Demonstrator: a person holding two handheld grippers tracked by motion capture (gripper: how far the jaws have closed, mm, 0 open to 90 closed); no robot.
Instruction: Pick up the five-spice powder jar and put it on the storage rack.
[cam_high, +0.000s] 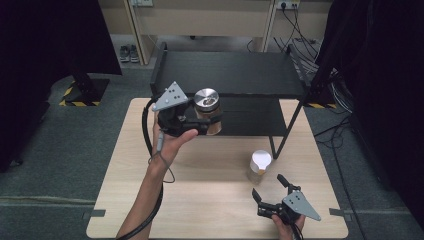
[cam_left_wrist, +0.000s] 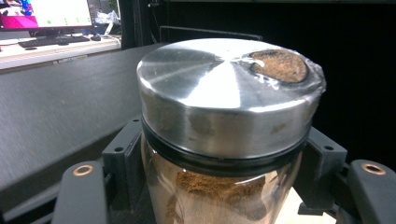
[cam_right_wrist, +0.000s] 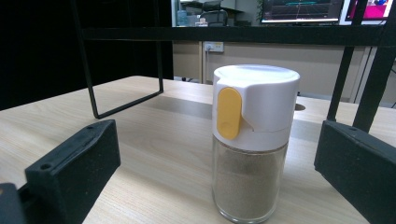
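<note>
Carrying the jar (cam_high: 208, 109) up beside the shelf (cam_high: 230, 75), left gripper (cam_high: 197, 117) clamping it. Right gripper (cam_high: 272, 192) is sitting spread near the shaker (cam_high: 260, 166). Next: setting 1 jar onto the shelf's top.

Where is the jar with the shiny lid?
In the high view the jar is held up in the left gripper, left of middle, at the front edge of the black shelf, well away from the white-capped shaker.
</note>
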